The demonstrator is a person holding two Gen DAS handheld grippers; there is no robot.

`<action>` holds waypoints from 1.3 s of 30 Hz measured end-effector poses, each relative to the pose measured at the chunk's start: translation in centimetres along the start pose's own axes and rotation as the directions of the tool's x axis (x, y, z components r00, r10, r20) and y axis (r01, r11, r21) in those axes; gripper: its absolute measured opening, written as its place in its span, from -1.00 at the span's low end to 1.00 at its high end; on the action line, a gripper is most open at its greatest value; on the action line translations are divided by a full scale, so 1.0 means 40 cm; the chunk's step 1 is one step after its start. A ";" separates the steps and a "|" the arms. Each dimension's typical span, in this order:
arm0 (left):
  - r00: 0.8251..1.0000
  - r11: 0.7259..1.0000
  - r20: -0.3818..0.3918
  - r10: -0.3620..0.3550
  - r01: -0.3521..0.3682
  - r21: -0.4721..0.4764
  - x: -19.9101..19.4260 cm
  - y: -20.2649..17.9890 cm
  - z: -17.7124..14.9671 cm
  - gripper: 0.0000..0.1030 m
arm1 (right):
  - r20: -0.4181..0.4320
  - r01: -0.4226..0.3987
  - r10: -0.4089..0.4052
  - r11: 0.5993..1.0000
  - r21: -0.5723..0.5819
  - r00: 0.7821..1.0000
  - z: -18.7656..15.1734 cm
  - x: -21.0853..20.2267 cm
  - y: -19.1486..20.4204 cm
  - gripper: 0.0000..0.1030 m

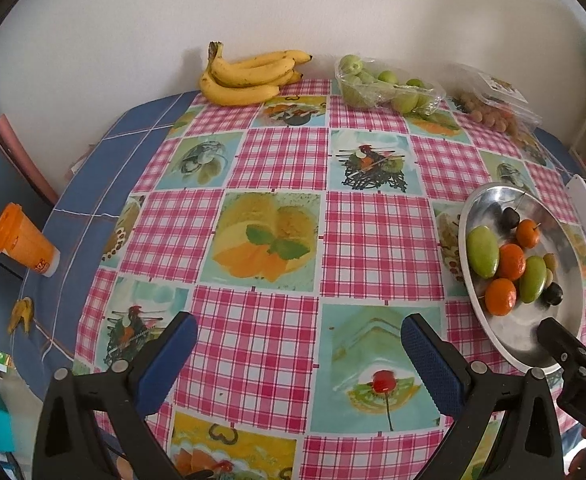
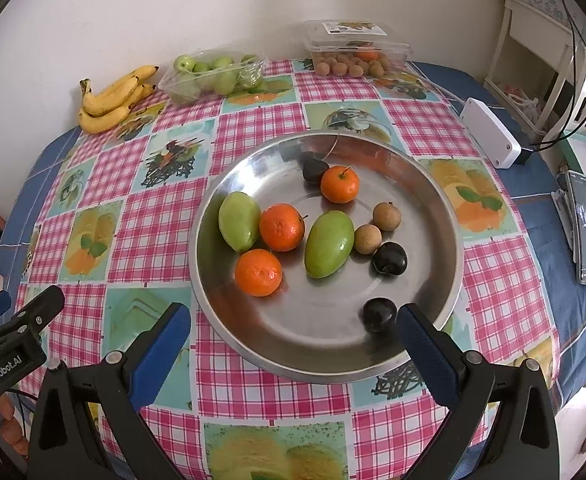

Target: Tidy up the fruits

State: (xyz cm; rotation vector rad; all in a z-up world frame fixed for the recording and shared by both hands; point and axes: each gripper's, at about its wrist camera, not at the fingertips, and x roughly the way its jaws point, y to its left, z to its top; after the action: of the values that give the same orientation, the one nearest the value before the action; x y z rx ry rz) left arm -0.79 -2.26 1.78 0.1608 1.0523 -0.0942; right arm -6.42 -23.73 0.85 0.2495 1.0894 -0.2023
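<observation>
Fingers of the right gripper stand wide apart with nothing between them, poised over the near rim of the metal bowl — a sensible hover for choosing a fruit. The left gripper is just as wide and empty, held over bare tablecloth to the bowl's left, probably to keep clear.

Inside the bowl I count three oranges, two green mangoes, two longans touching each other, and three dark plums — one of them just beside the right gripper's right finger, likely the easiest pick.

Against the far wall lie one bunch of bananas, one open tray of green fruit and one lidded clear box of longans, seemingly the stock each kind belongs with.
</observation>
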 end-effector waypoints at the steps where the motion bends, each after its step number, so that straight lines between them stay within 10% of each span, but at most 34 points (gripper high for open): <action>1: 1.000 1.000 -0.001 0.000 0.000 0.001 0.001 0.000 0.000 1.00 | -0.001 0.000 0.000 1.000 0.000 1.000 0.000 0.001 0.001 0.99; 39: 1.000 1.000 -0.010 0.000 0.000 0.008 0.008 -0.001 -0.005 1.00 | -0.010 0.003 -0.003 1.000 0.002 1.000 -0.004 0.004 0.005 0.99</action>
State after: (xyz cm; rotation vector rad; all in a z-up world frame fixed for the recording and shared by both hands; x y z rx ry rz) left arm -0.81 -2.25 1.41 0.1687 1.0617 -0.0975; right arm -6.43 -23.50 0.65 0.2509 1.1000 -0.2046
